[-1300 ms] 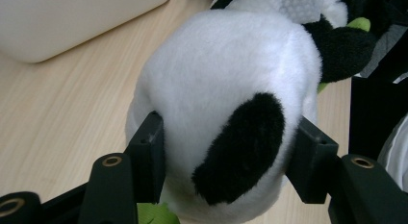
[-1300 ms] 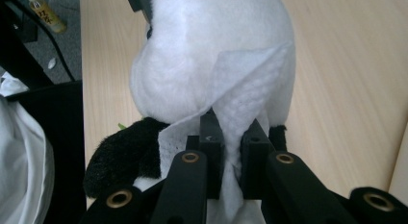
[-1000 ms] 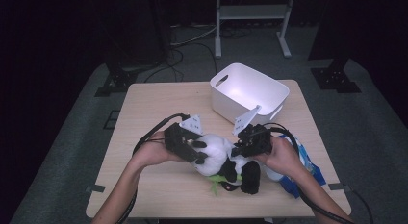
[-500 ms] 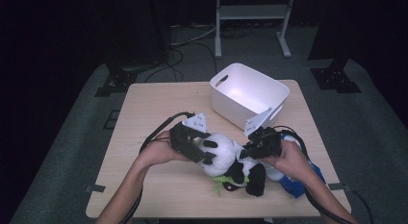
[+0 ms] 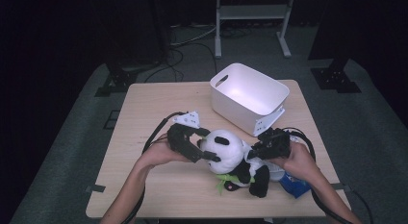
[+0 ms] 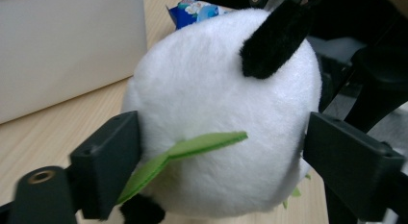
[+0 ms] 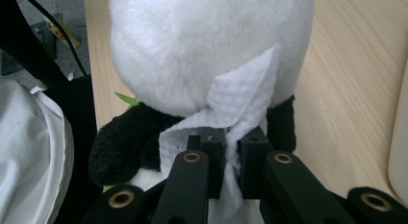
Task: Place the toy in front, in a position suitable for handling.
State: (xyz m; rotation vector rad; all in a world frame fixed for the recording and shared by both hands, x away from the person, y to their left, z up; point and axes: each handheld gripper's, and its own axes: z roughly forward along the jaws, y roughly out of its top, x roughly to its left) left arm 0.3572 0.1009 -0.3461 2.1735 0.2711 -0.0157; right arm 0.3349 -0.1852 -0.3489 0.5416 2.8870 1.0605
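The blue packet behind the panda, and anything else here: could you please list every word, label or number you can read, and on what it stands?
None can be read.
Blue packet: coloured print, too blurred and mostly hidden to read.
Plush panda: no tag or lettering in sight.
White bin: plain walls, no label.
White tissue in the right gripper: unprinted.

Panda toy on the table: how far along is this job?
Done: nothing clearly finished. In hand: the right claw is shut on a white tissue pressed against the panda; the left claw straddles its head, jaws having just been opening. Left: probably more wiping, perhaps then the white bin.
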